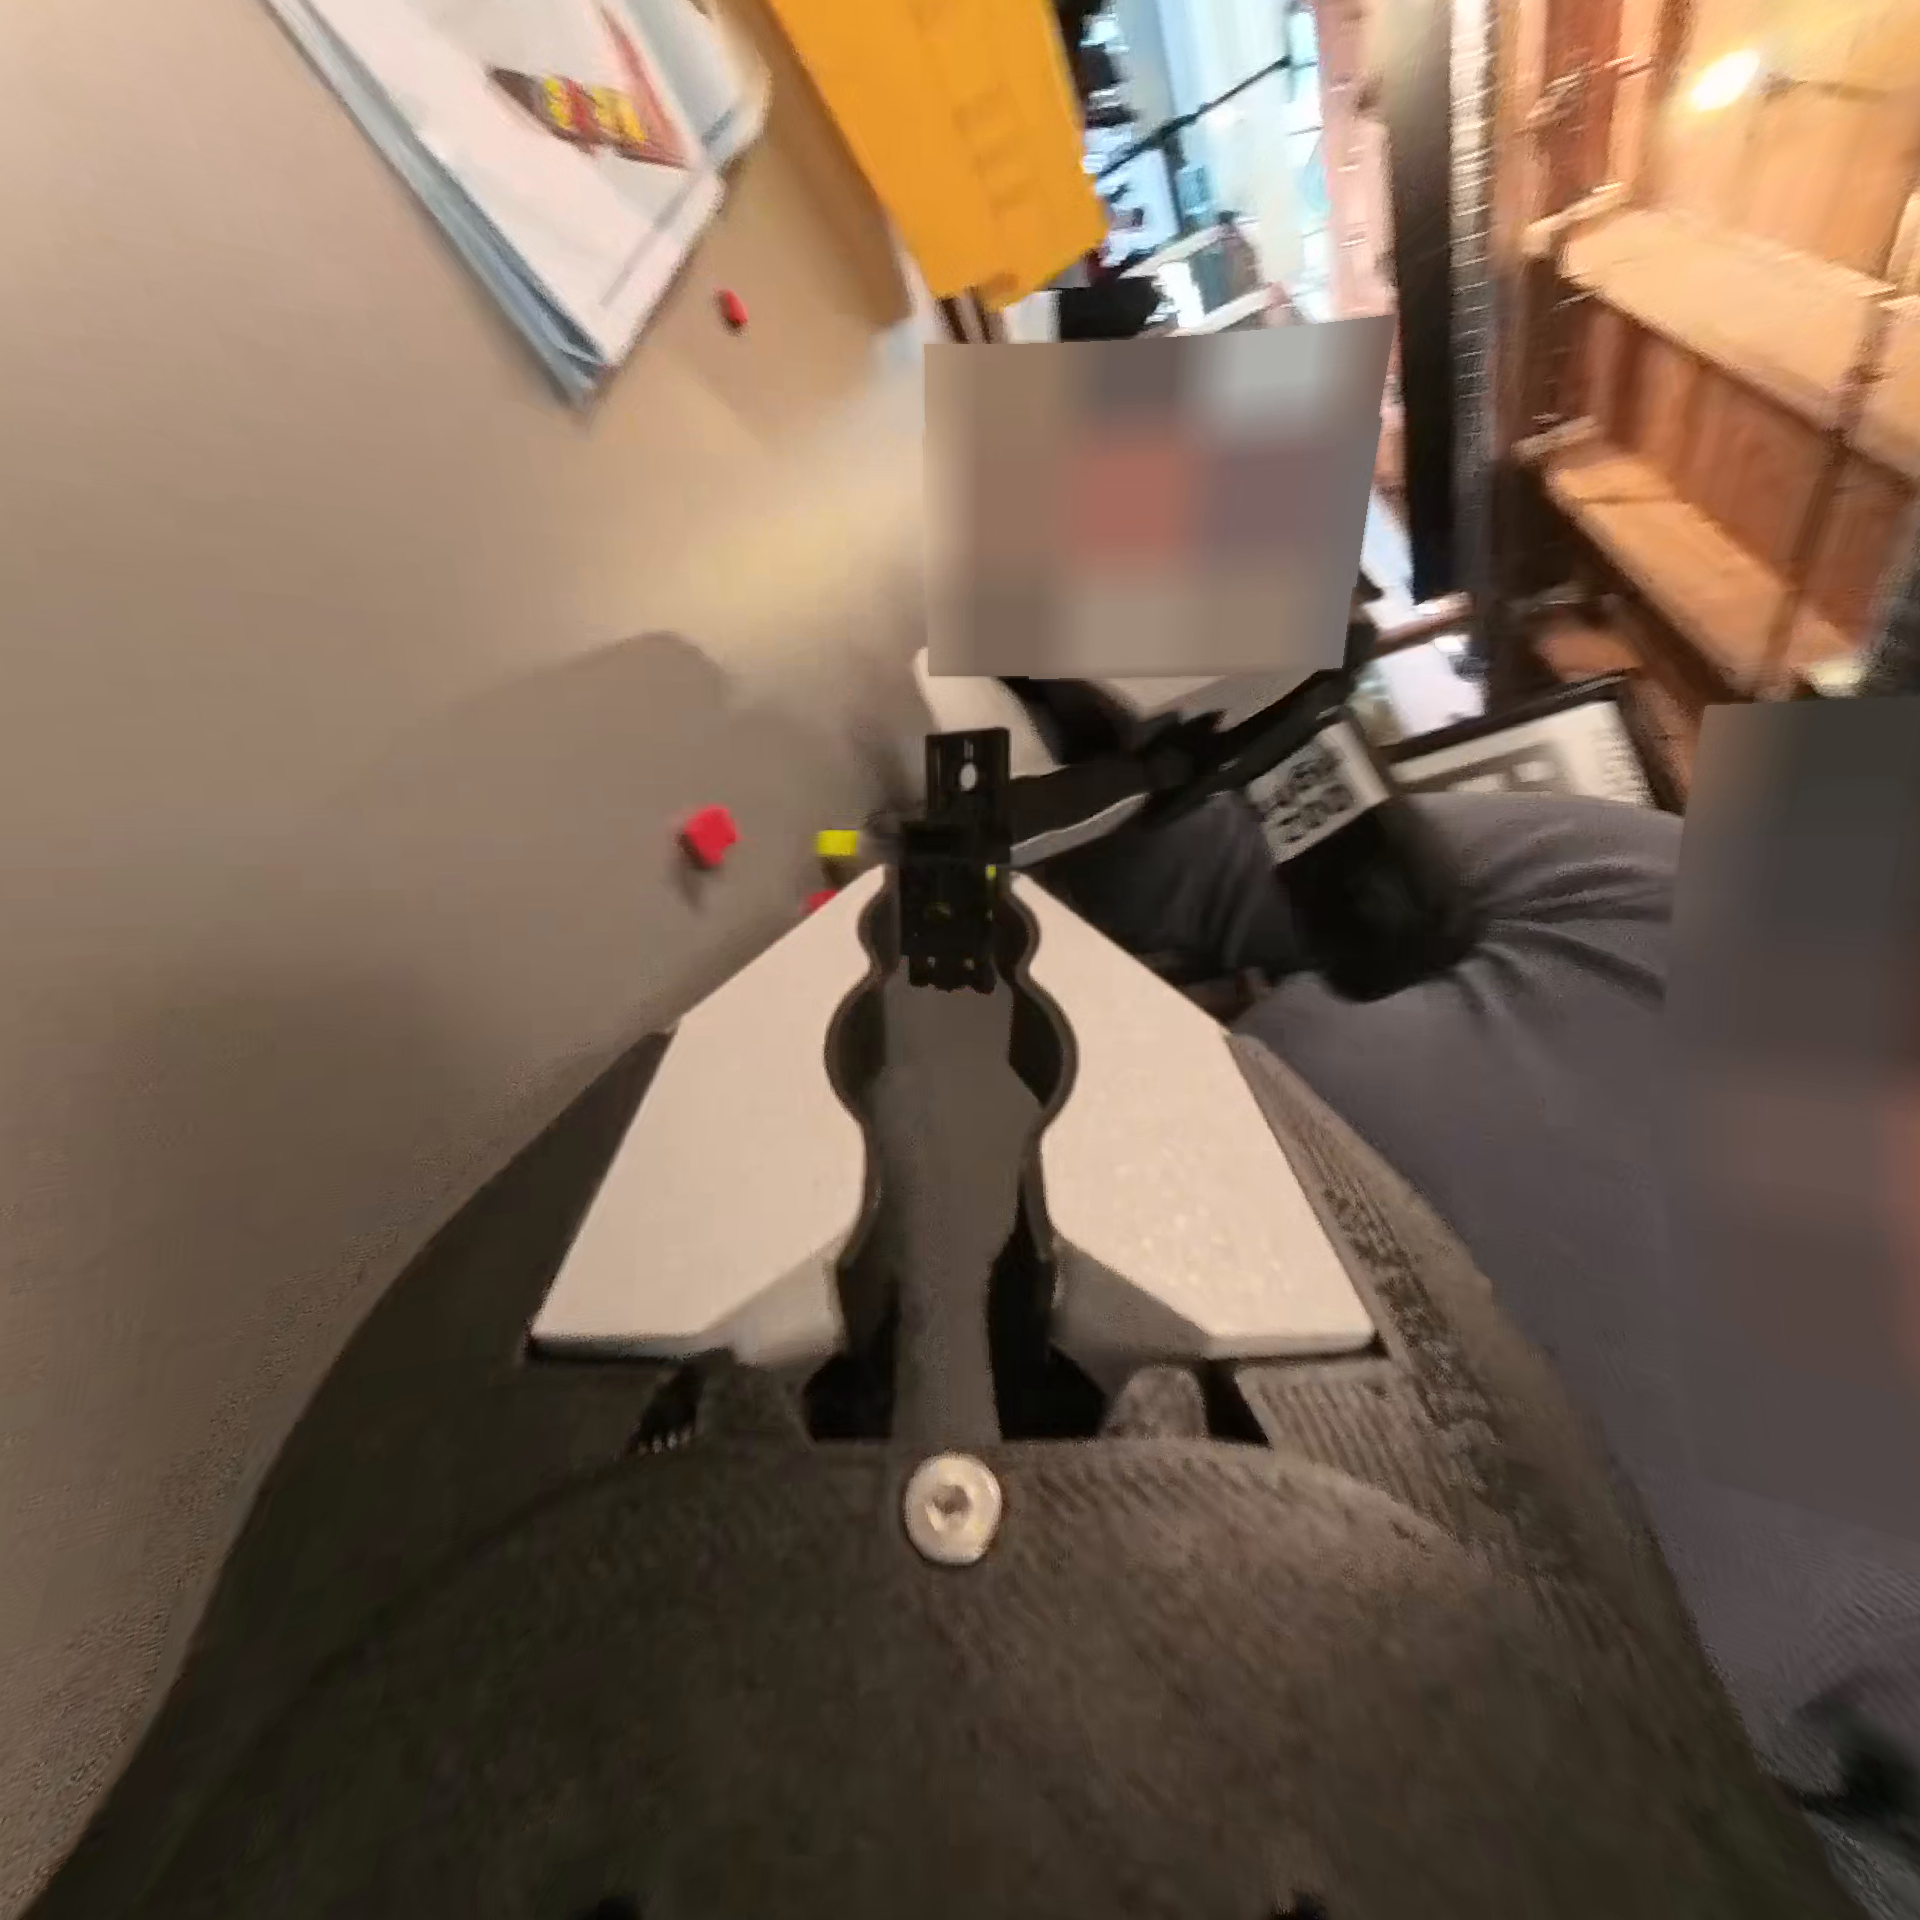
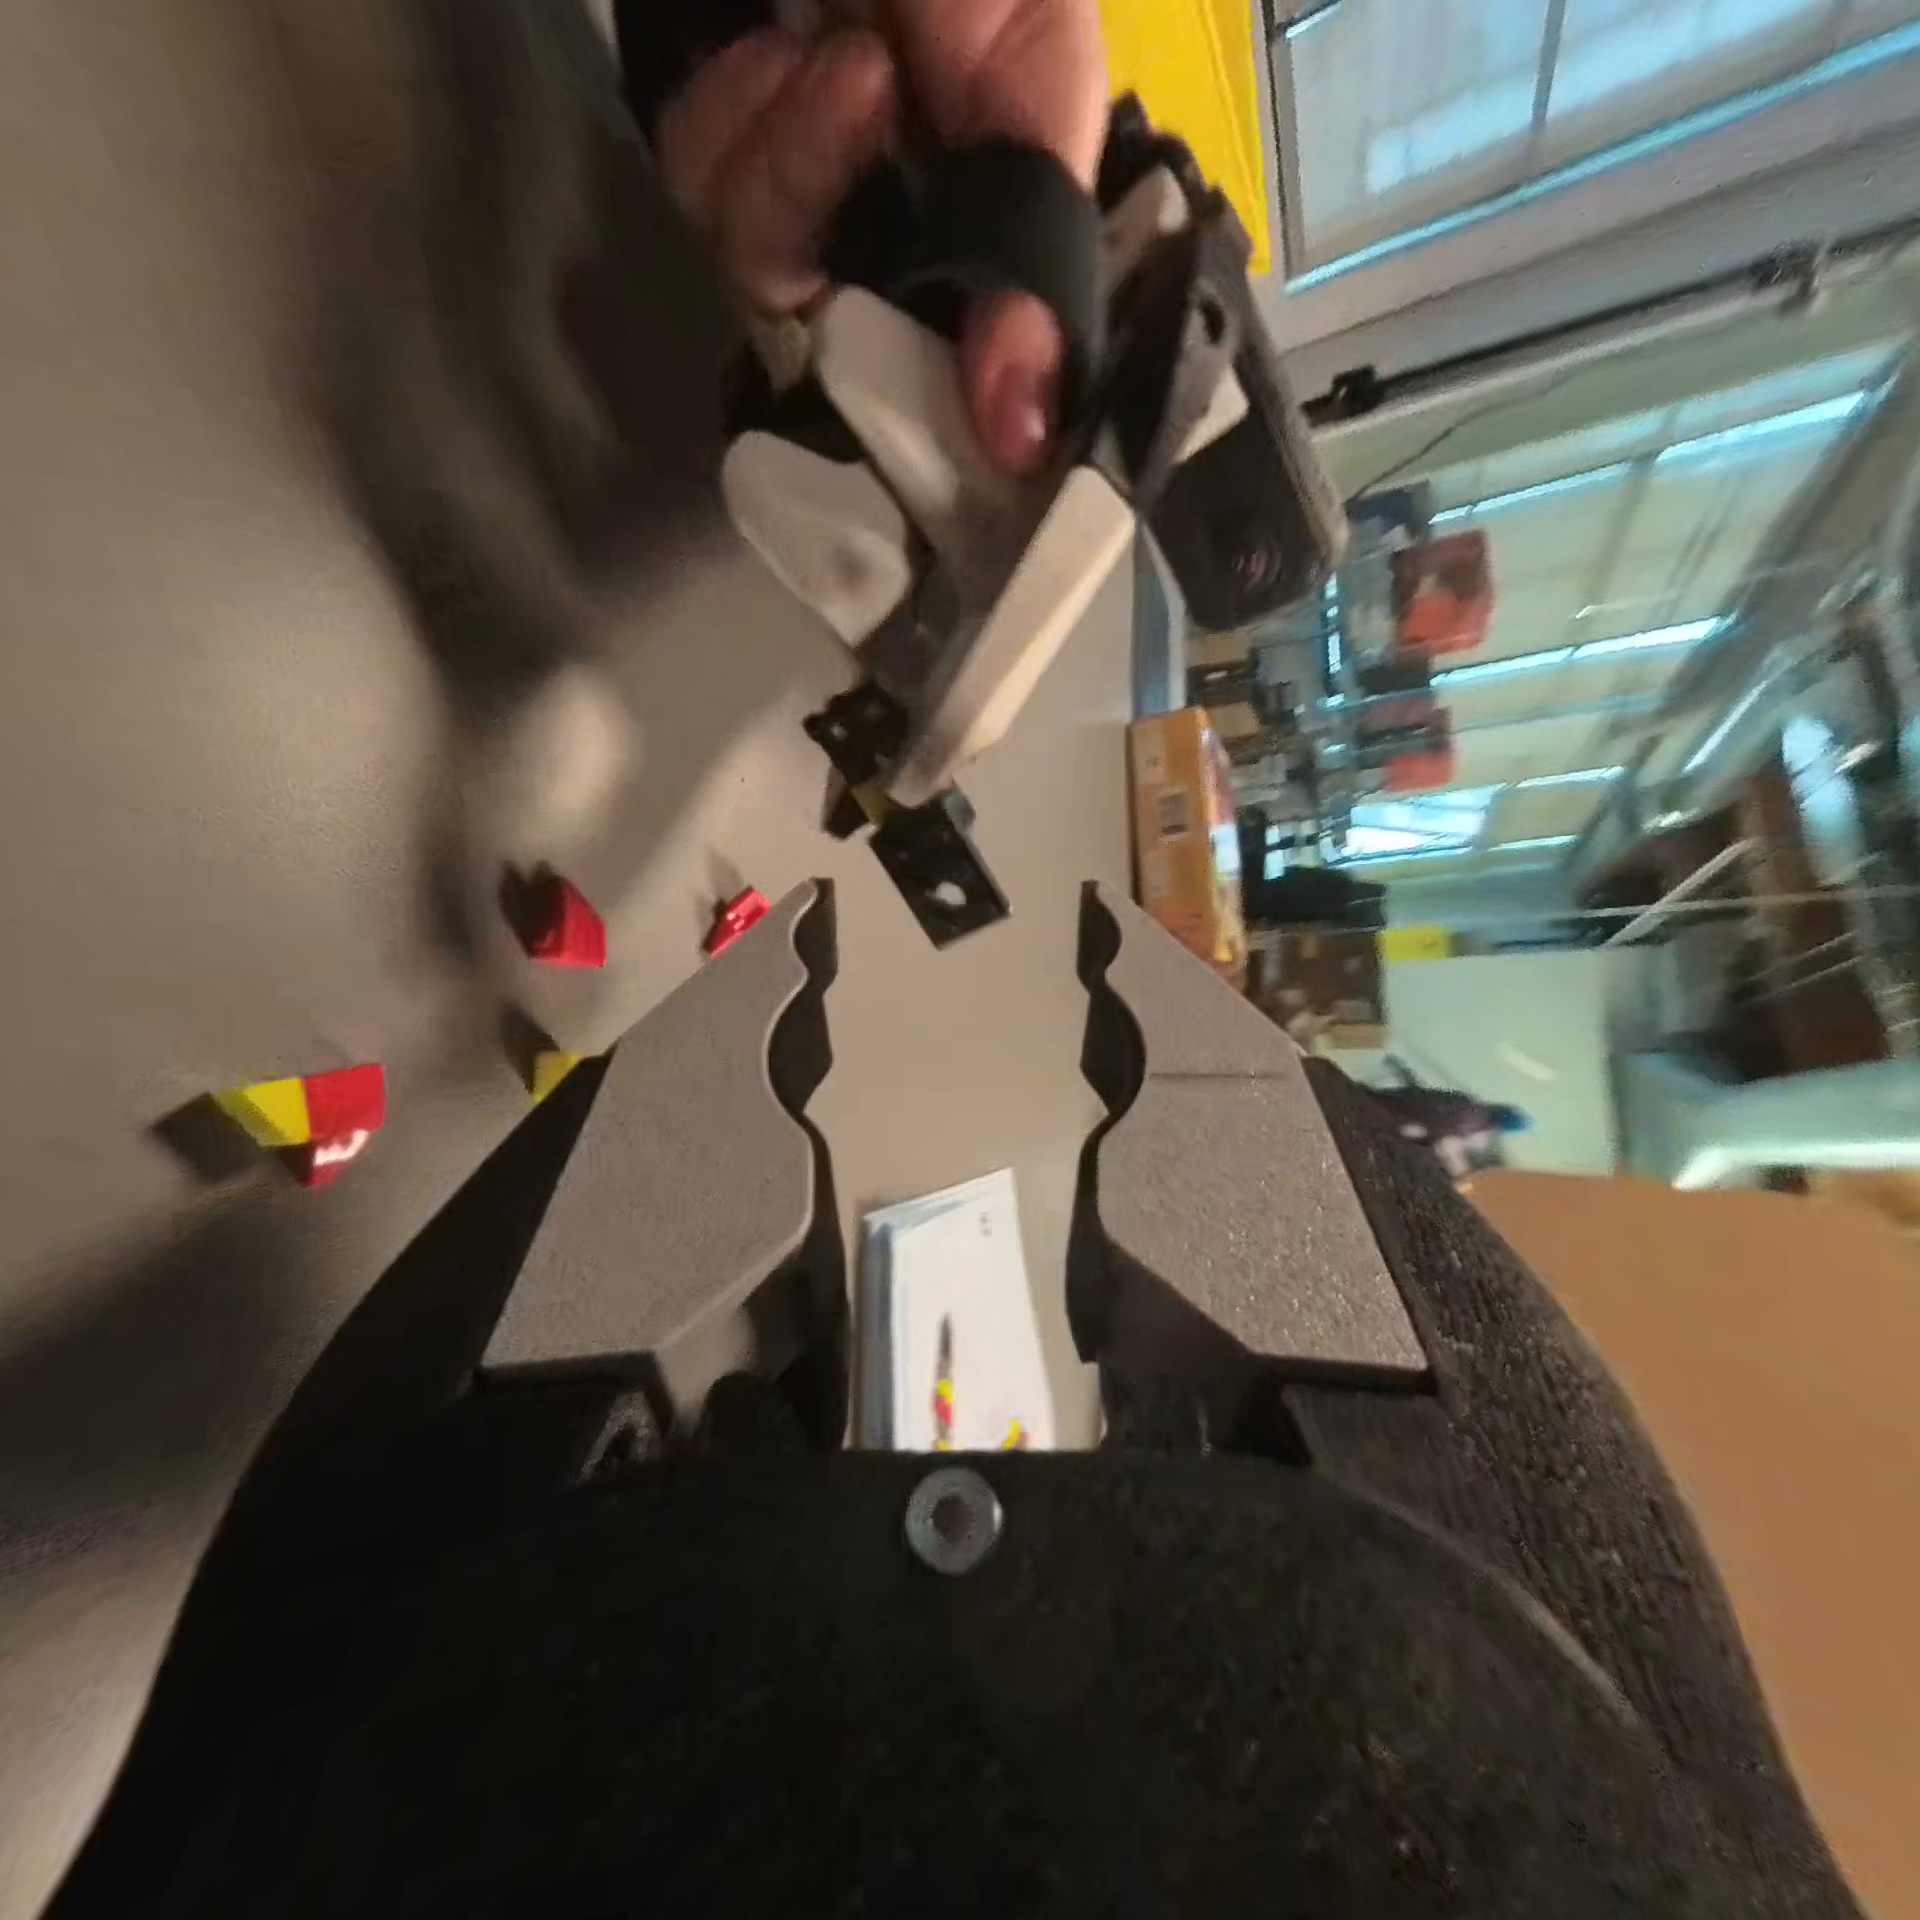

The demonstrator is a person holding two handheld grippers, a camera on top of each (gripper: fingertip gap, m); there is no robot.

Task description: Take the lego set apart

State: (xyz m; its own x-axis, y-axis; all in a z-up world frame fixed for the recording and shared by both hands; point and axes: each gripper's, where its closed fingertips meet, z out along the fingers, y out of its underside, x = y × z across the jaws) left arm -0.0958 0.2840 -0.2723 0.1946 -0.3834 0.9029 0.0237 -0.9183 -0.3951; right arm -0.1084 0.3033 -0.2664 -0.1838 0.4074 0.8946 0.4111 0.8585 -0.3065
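Clamped in the left gripper (image 1: pixel 951 914) above the table (image 1: pixel 312 727) is the black lego piece (image 1: pixel 954 883), while the right gripper (image 2: pixel 954 914) gapes wide just short of it, loose red and yellow bricks (image 2: pixel 312 1117) lie scattered beyond, and the blurred yellow bin (image 1: pixel 935 135) shows no contents.

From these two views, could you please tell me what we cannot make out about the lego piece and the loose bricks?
- Black lego assembly: left wrist view, its lower part is hidden between the left claw fingers.
- Yellow brick: right wrist view, partly covered by the open right claw.
- Red bricks: right wrist view, motion blur hides their studs and shape.
- Booklet: right wrist view, cut off by the claw body.
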